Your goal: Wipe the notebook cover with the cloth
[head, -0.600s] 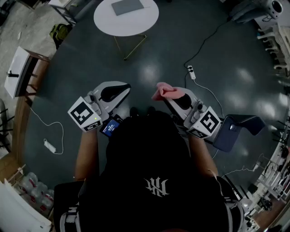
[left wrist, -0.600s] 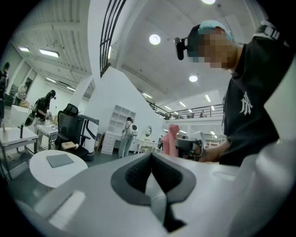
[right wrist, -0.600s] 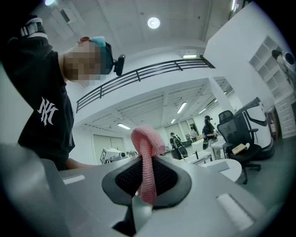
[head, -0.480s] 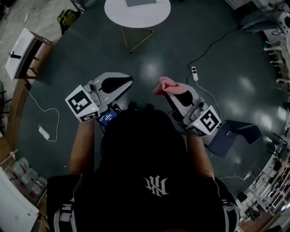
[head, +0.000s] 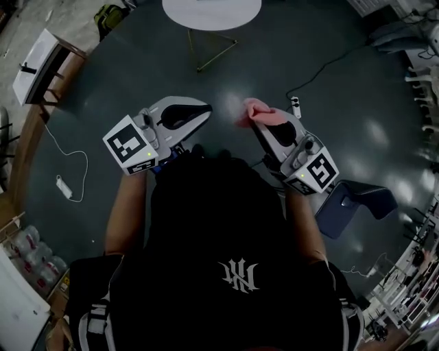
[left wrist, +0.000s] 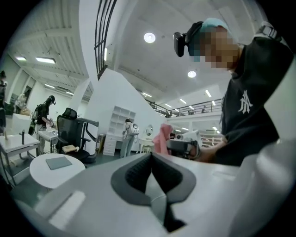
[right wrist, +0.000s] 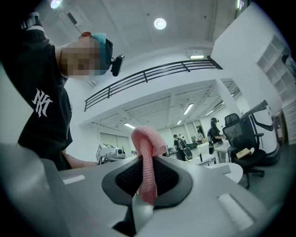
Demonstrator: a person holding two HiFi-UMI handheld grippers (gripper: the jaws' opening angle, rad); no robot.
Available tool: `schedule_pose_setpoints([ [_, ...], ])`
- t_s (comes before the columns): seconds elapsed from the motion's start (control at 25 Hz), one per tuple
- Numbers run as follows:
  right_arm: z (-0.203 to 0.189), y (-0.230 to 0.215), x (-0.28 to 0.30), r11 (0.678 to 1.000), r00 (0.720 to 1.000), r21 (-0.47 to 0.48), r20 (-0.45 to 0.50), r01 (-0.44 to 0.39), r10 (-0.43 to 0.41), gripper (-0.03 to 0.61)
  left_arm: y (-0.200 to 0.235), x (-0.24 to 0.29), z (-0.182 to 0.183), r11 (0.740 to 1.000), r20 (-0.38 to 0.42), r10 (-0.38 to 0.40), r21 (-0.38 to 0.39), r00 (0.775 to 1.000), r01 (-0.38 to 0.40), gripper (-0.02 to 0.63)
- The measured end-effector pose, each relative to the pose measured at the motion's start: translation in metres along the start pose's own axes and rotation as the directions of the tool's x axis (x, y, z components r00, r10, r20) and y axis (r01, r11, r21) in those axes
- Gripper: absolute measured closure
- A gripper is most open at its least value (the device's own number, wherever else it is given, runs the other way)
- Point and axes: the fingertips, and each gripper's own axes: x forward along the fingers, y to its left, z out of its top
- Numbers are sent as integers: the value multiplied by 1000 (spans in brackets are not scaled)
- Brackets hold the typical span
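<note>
The grey notebook [left wrist: 58,162] lies flat on a round white table [left wrist: 44,173], seen at the lower left of the left gripper view. In the head view only that table's near edge [head: 211,14] shows at the top. My right gripper [head: 259,116] is held in the air in front of the person, shut on a pink cloth [head: 252,110]. In the right gripper view the cloth [right wrist: 147,152] stands up from between the jaws of the right gripper [right wrist: 145,173]. My left gripper [head: 203,108] is level with it, shut and holding nothing [left wrist: 151,156]. Both are far from the table.
A blue-grey chair [head: 357,202] stands at the right. Power strips [head: 295,106] [head: 63,186] with cables lie on the dark floor. A wooden desk [head: 41,58] and water bottles [head: 27,253] are at the left. A black office chair [left wrist: 74,134] is behind the table.
In the head view the round table has slid up to the top edge and the notebook has left that view. Both grippers sit slightly higher. The cloth stays held.
</note>
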Motion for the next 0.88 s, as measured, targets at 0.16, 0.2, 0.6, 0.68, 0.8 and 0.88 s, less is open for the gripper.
schedule_pose_setpoints([
  [0.16, -12, 13, -27, 1000, 1000, 3, 24, 1, -1, 548, -27, 8, -13, 1000, 5, -9, 23, 1000, 8, 612],
  [0.2, -13, 14, -33, 1000, 1000, 4, 30, 0, 0, 548, -34, 12, -14, 1000, 9, -9, 25, 1000, 9, 611],
  [0.6, -19, 9, -73, 999, 999, 6, 34, -31, 31, 541, -61, 44, -26, 1000, -17, 10, 7, 1000, -10, 611],
  [0.68, -19, 3, -80, 999, 999, 12, 31, -40, 39, 541, -60, 54, -25, 1000, -18, 22, 7, 1000, -21, 611],
  [0.8, -20, 0, -89, 999, 998, 19, 40, -46, 45, 541, -64, 63, -27, 999, -31, 31, 9, 999, -31, 611],
  [0.88, -25, 2, -91, 998, 998, 27, 46, -48, 47, 541, -68, 62, -33, 1000, -46, 31, 8, 998, -30, 611],
])
